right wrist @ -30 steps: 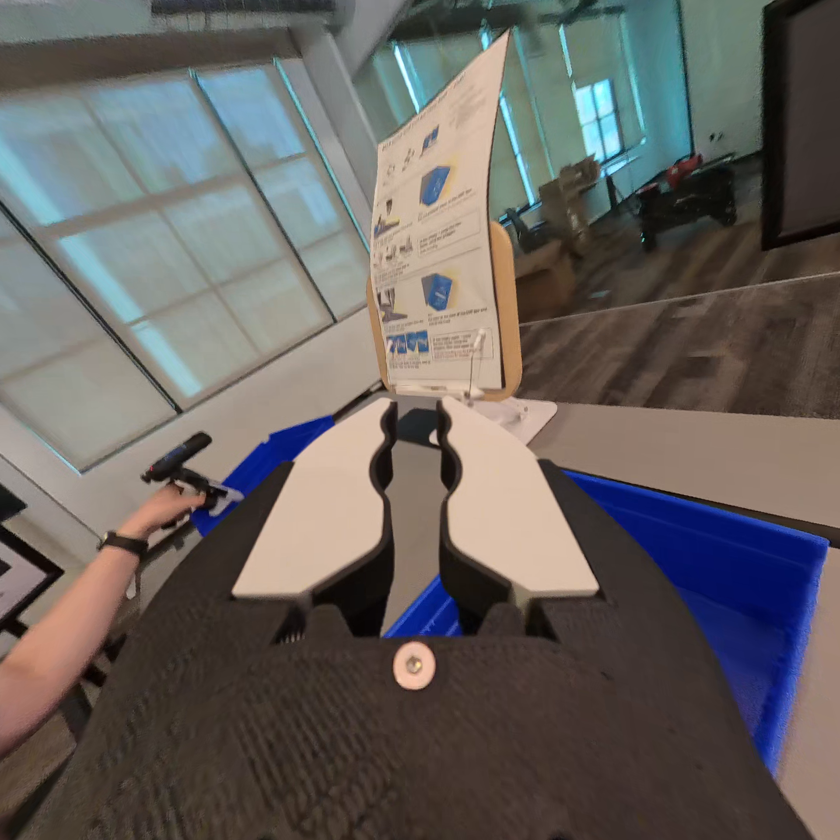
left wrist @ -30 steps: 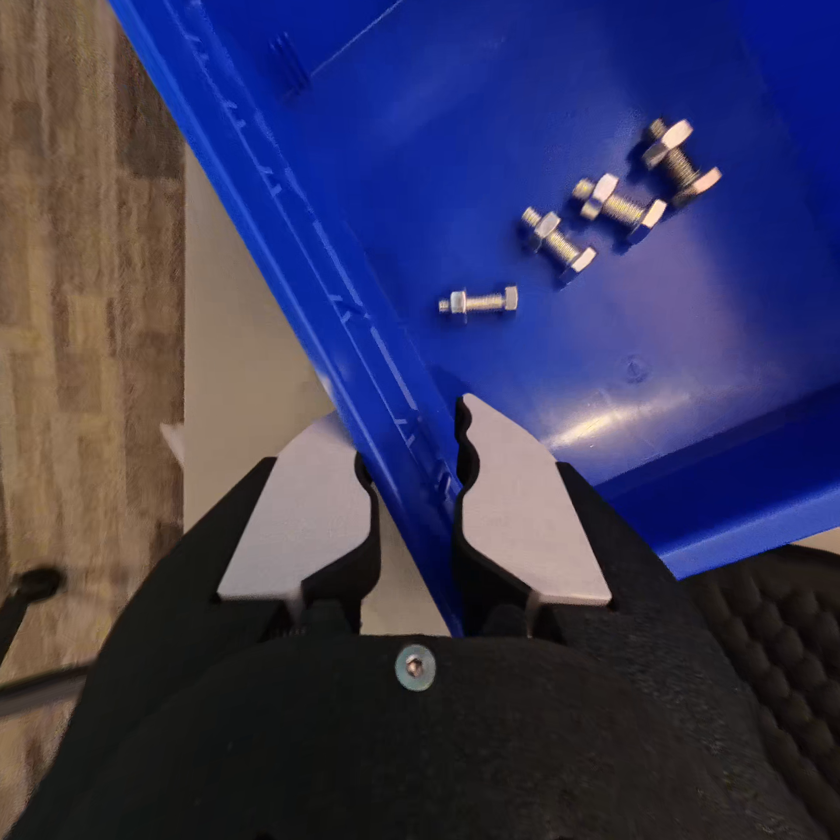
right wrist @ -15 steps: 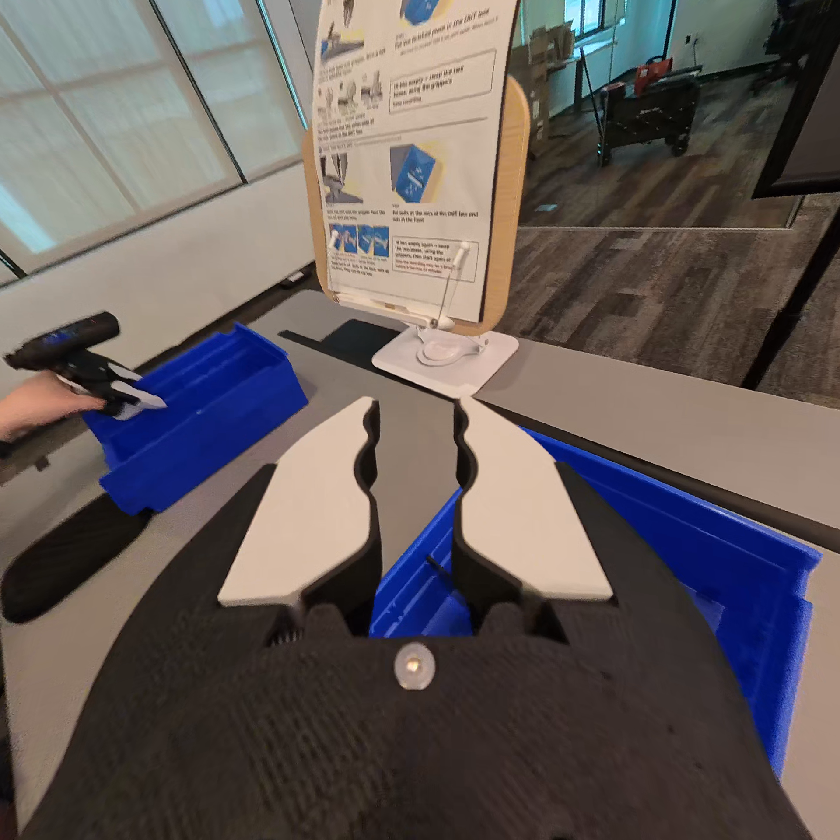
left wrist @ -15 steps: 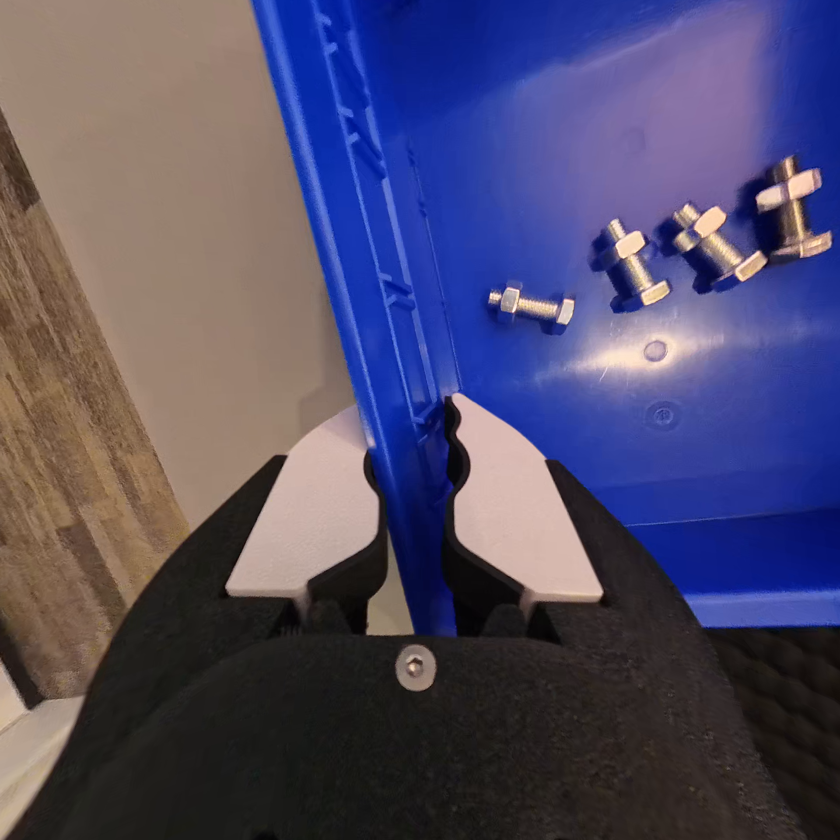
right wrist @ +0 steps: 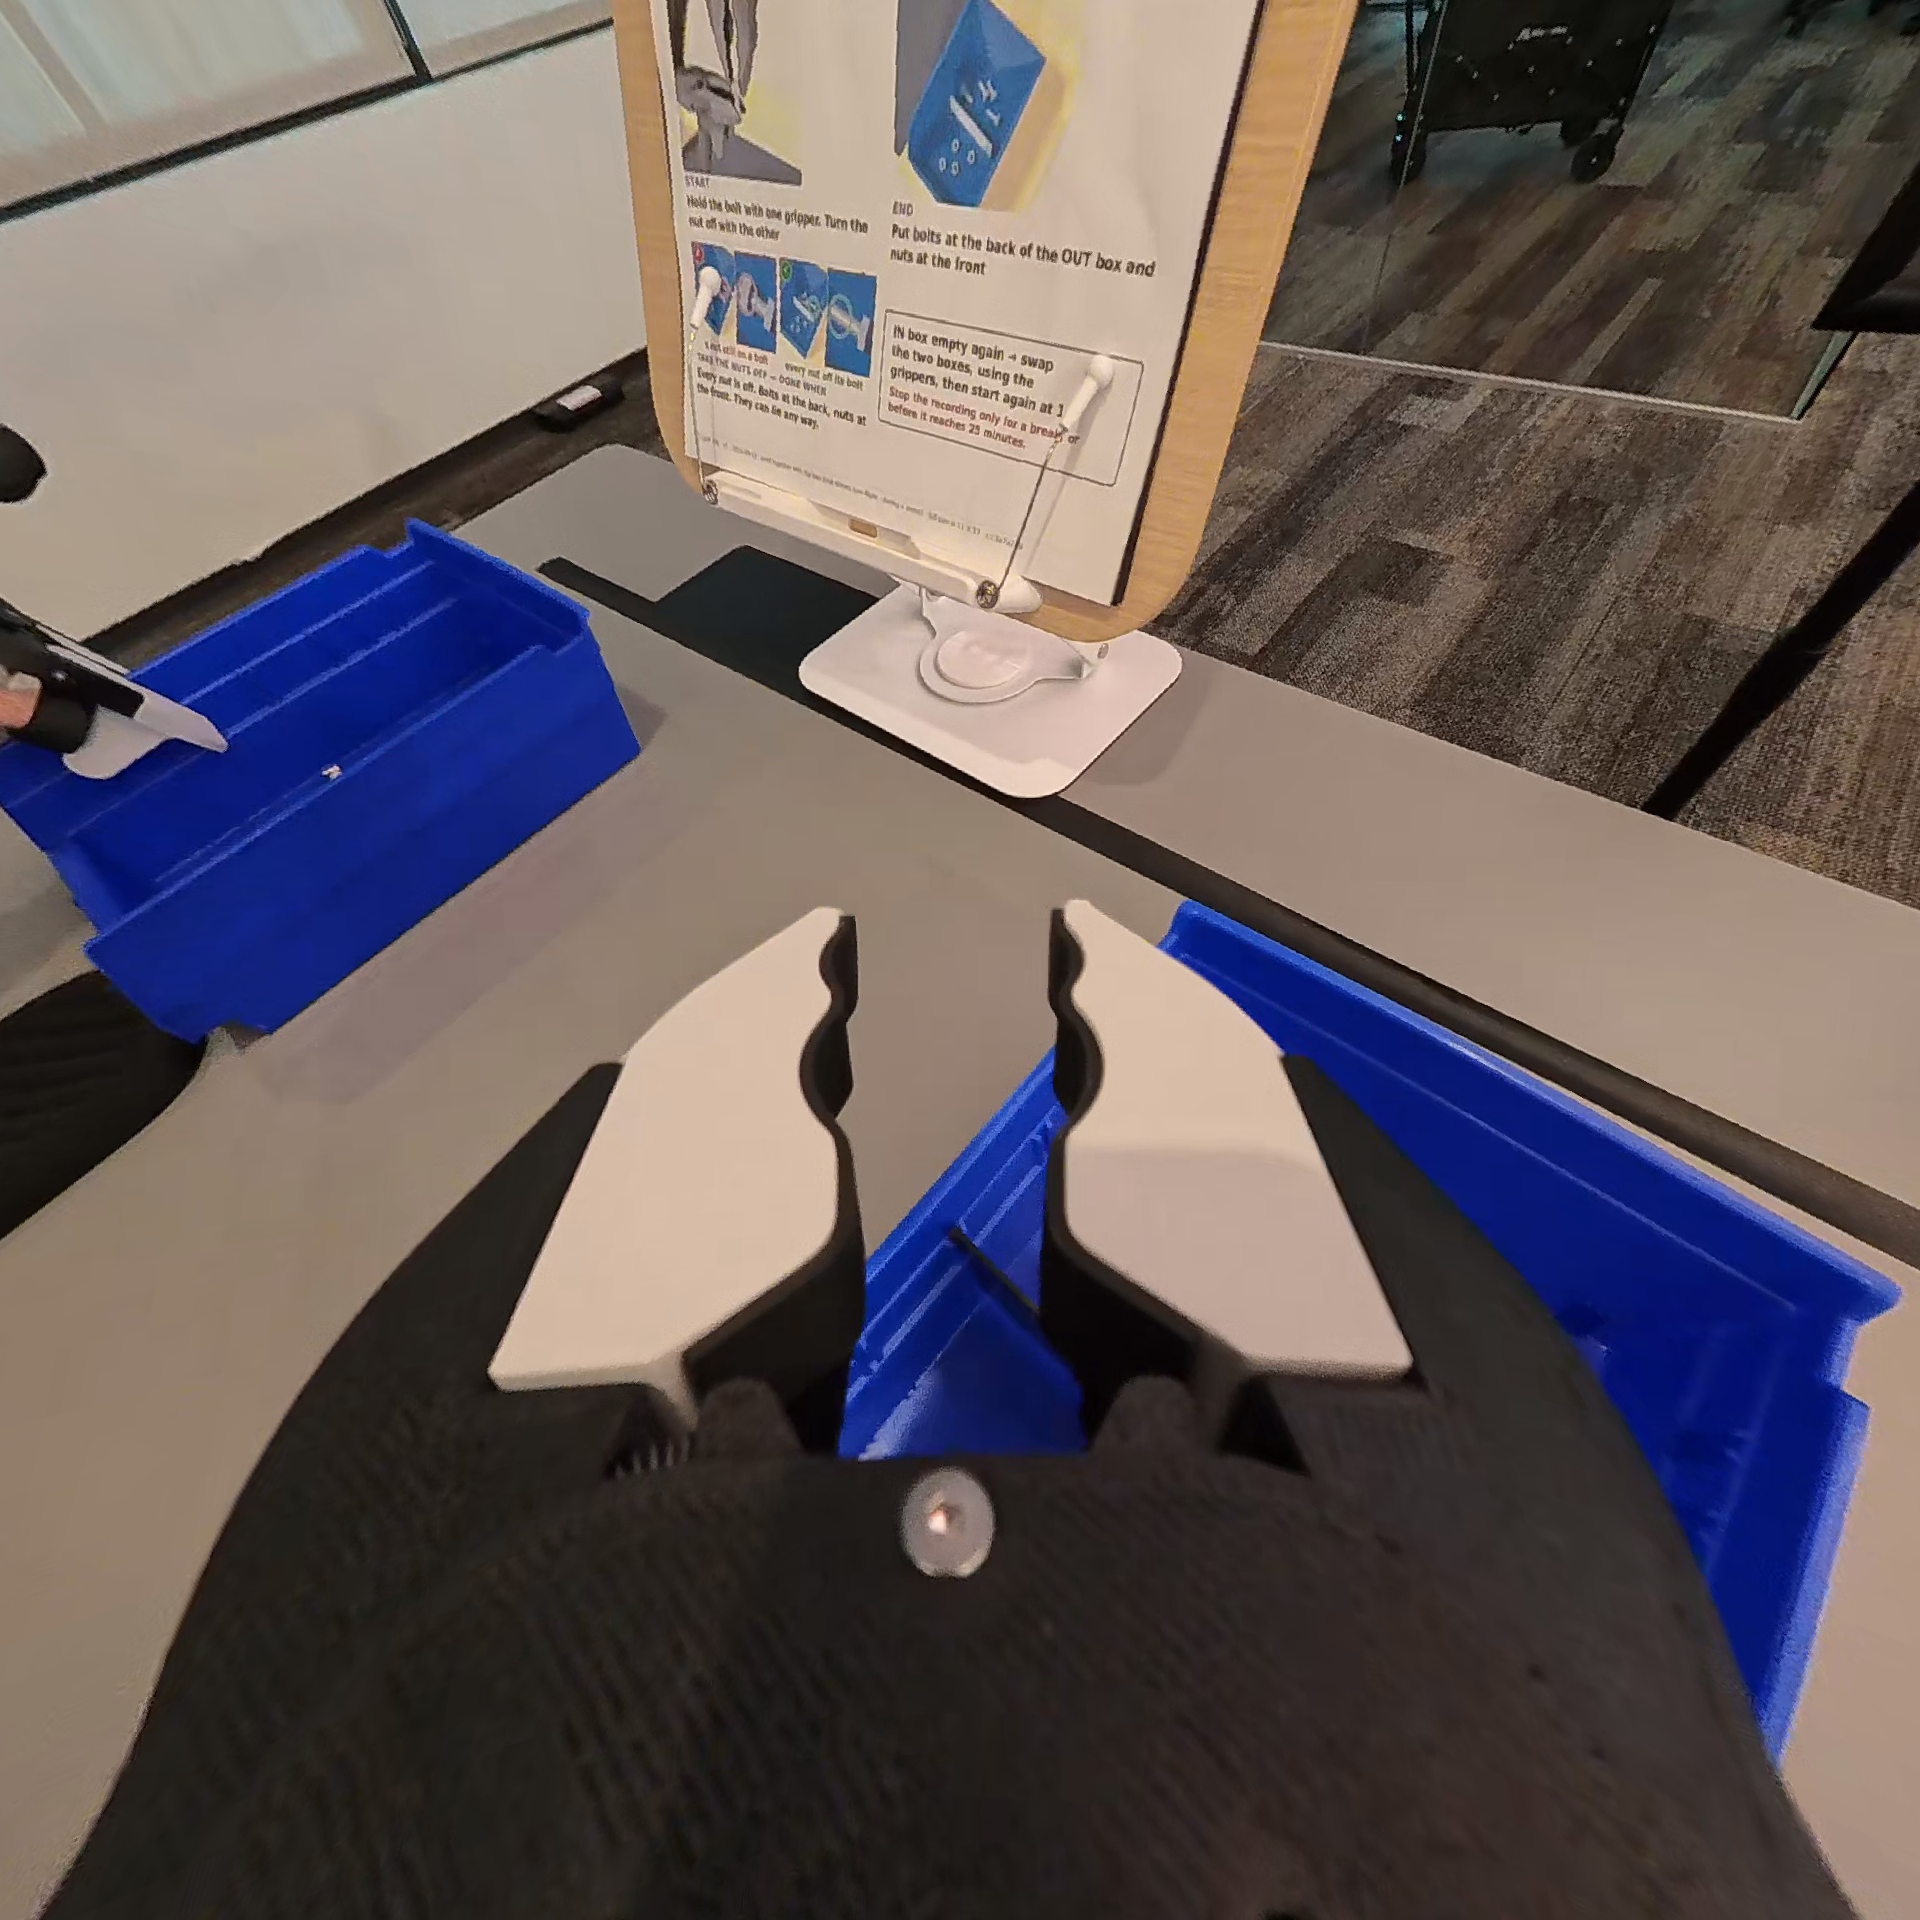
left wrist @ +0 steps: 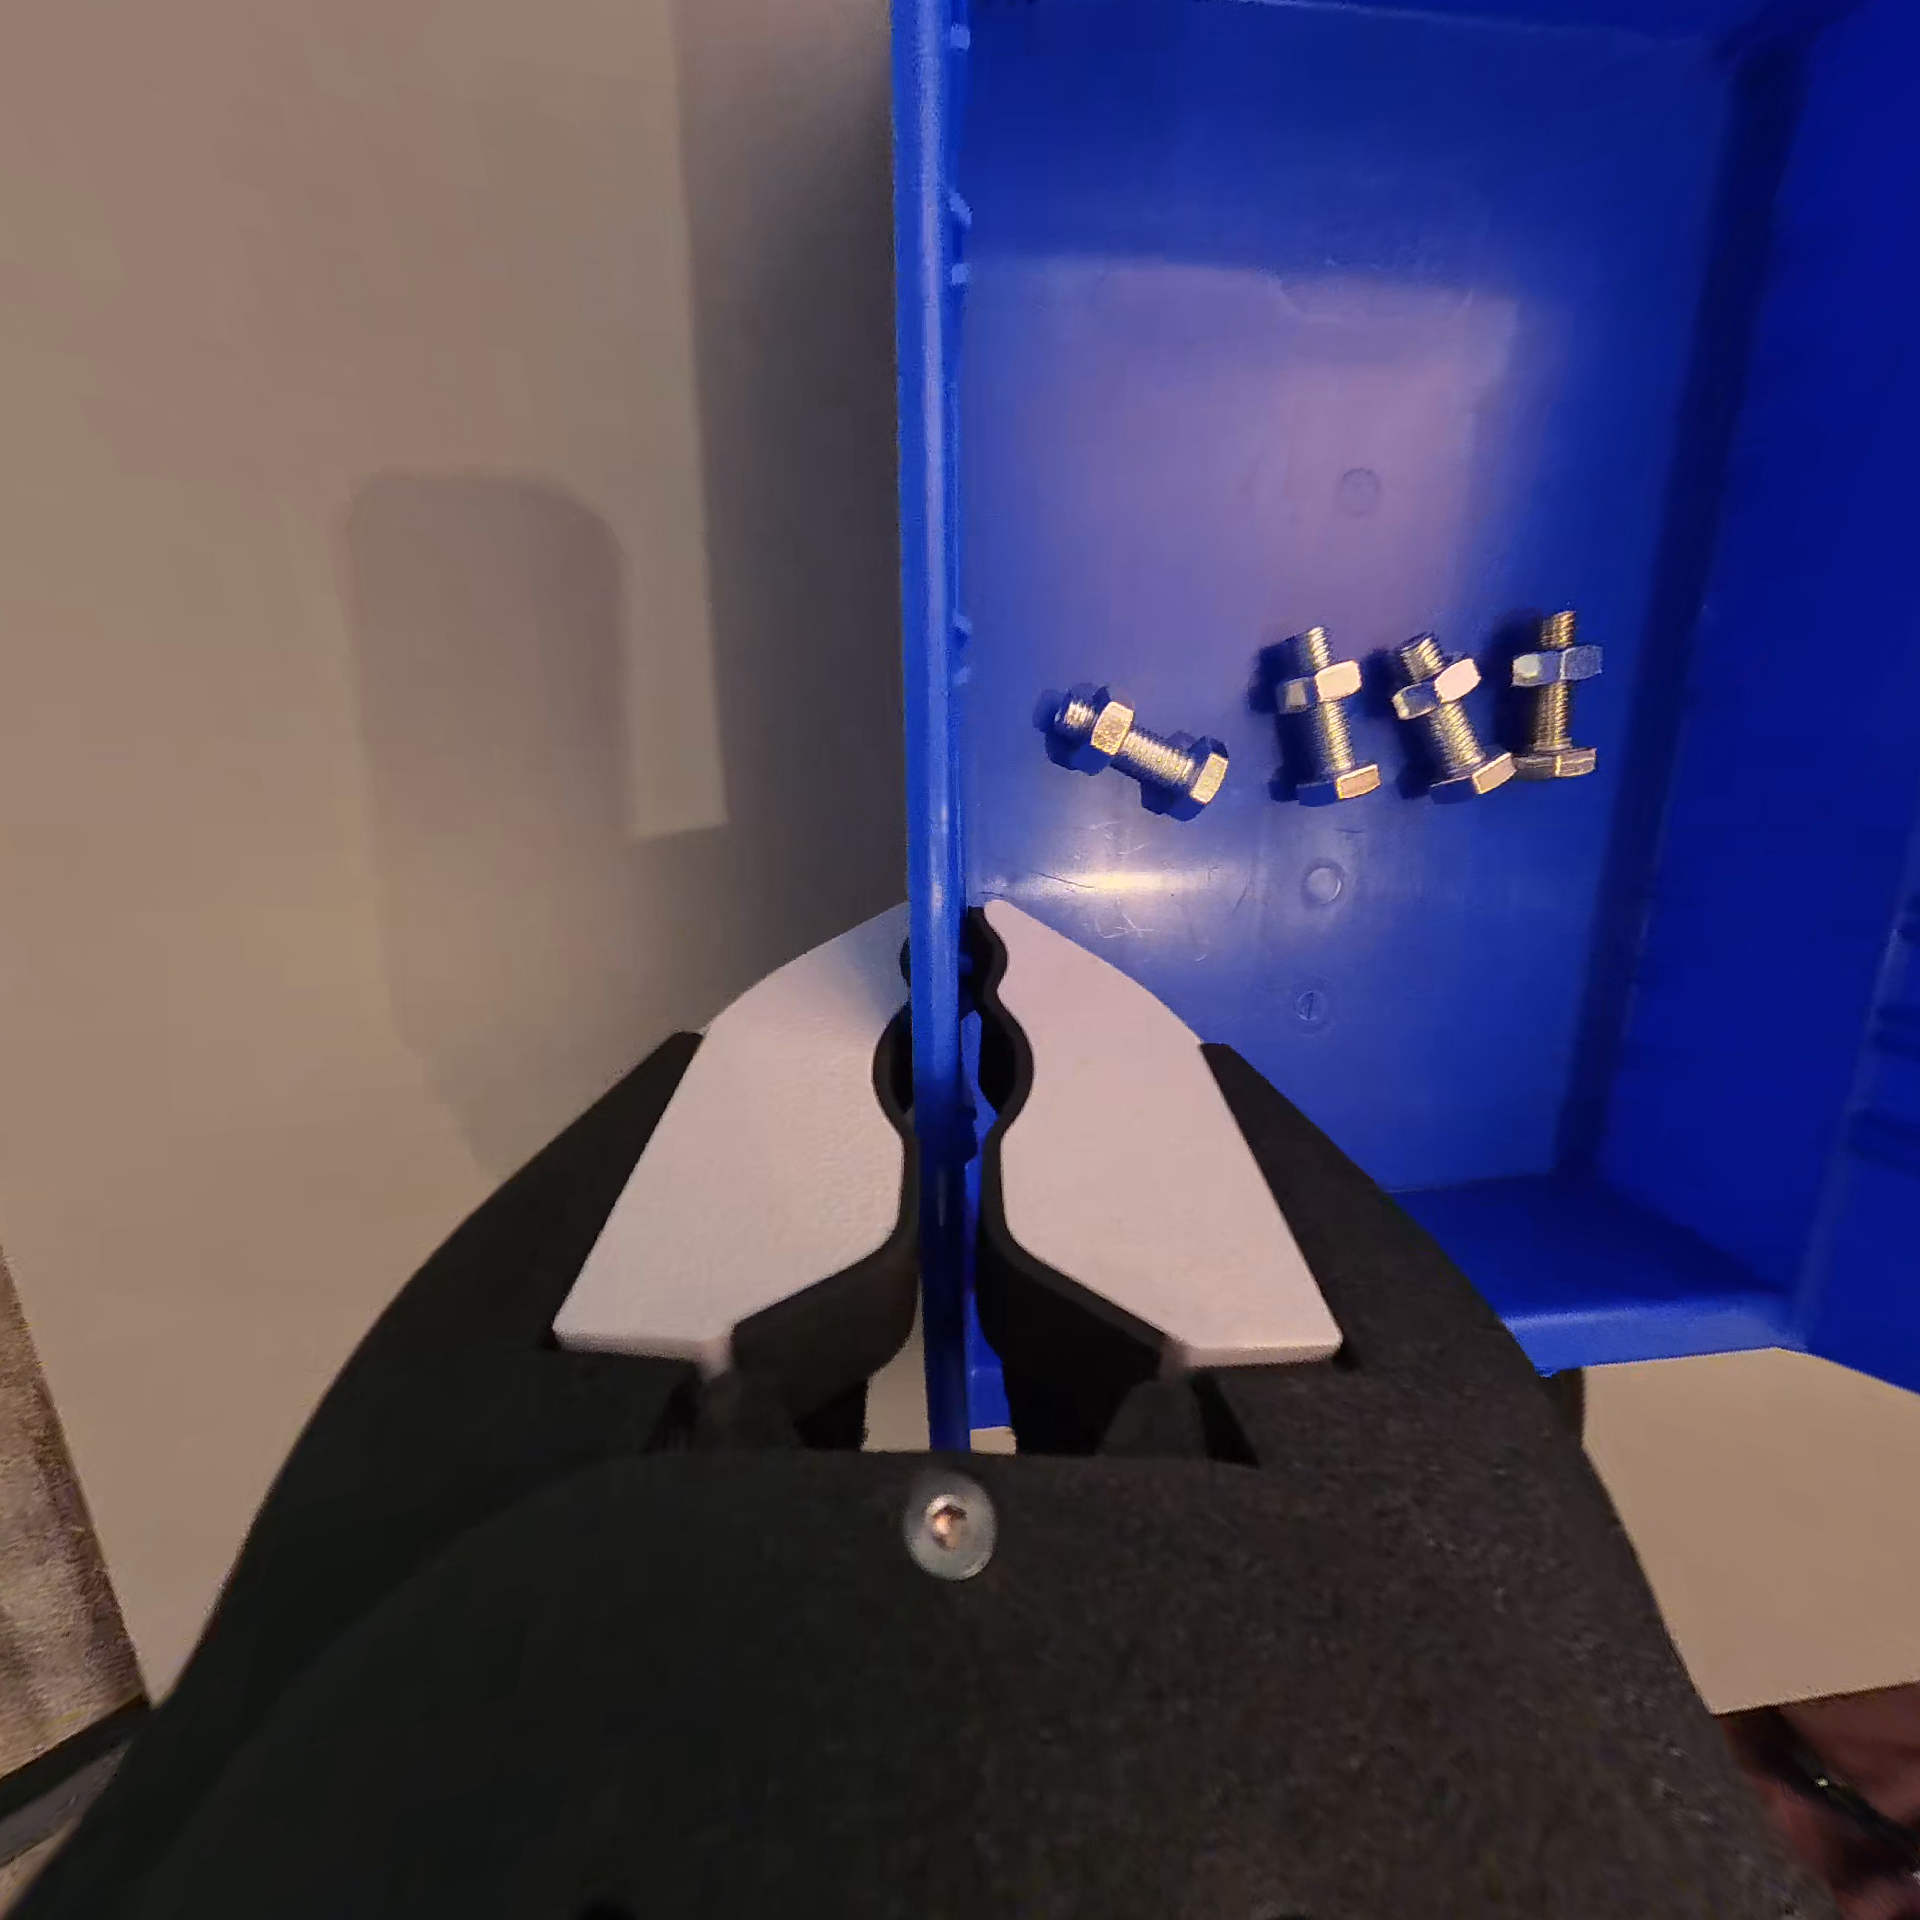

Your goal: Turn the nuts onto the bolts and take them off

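The blue bin [left wrist: 1455,436] runs off the left wrist view's top and right edges. In the right wrist view, the instruction board [right wrist: 1226,312] is cut by the top edge, the far hand-held gripper [right wrist: 145,722] by the left, and a tiny pale speck [right wrist: 332,772] in the far bin [right wrist: 343,862] is too small to identify.

My left wrist camera looks steeply down along my left gripper [left wrist: 940,925], close over the left wall of a blue bin [left wrist: 928,520] and its floor. My right wrist camera faces forward, more level, over my right gripper [right wrist: 951,925] and across the grey table [right wrist: 779,852] toward the far edge. Both views share that bin [right wrist: 343,831], far left in the right view.
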A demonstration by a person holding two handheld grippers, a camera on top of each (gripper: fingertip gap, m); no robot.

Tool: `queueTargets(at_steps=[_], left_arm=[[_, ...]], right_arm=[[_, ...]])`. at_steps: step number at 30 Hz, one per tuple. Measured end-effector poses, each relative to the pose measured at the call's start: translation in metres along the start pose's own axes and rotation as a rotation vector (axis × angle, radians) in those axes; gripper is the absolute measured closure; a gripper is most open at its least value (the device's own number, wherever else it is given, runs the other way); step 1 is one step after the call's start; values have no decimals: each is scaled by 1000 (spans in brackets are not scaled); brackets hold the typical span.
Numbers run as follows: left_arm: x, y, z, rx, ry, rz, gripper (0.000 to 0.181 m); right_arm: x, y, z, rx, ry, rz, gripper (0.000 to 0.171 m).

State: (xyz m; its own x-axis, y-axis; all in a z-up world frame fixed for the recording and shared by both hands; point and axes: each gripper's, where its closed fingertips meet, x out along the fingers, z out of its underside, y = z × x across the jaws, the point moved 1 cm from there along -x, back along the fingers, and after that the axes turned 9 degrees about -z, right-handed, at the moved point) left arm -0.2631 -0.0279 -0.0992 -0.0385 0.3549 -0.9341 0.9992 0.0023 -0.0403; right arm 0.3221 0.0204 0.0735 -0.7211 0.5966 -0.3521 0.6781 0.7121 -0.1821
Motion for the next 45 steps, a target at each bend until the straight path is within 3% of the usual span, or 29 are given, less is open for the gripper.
queueTargets(at_steps=[20, 23, 25, 28, 30, 32, 34, 37, 41, 45], left_arm=[[1, -9, -11, -40, 18, -91, 176], [-18, -17, -31, 3, 206, -172, 168], [-56, -14, -52, 39, 430, -233, 155], [-116, 26, -68, 117, 736, -170, 151], [-133, 69, -64, 188, 859, 5, 151], [-124, 109, -56, 199, 797, 228, 161], [-96, 137, -44, 180, 585, 404, 162], [-54, 155, -39, 78, 384, 524, 181], [-8, 137, -41, 78, 311, 308, 173], [11, 134, -42, 59, 204, 266, 167]], right_arm=[[7, 10, 11, -23, -87, 70, 130], [9, 9, 11, -40, -100, 80, 128], [8, 13, 12, -47, -111, 113, 128], [5, 24, 13, -66, -127, 193, 128], [6, 24, 13, -67, -125, 180, 128], [8, 22, 14, -57, -121, 165, 128], [9, 21, 15, -60, -125, 164, 128], [13, 16, 17, -74, -148, 157, 128], [20, 13, 23, -88, -189, 143, 127], [24, 12, 25, -90, -207, 134, 126]])
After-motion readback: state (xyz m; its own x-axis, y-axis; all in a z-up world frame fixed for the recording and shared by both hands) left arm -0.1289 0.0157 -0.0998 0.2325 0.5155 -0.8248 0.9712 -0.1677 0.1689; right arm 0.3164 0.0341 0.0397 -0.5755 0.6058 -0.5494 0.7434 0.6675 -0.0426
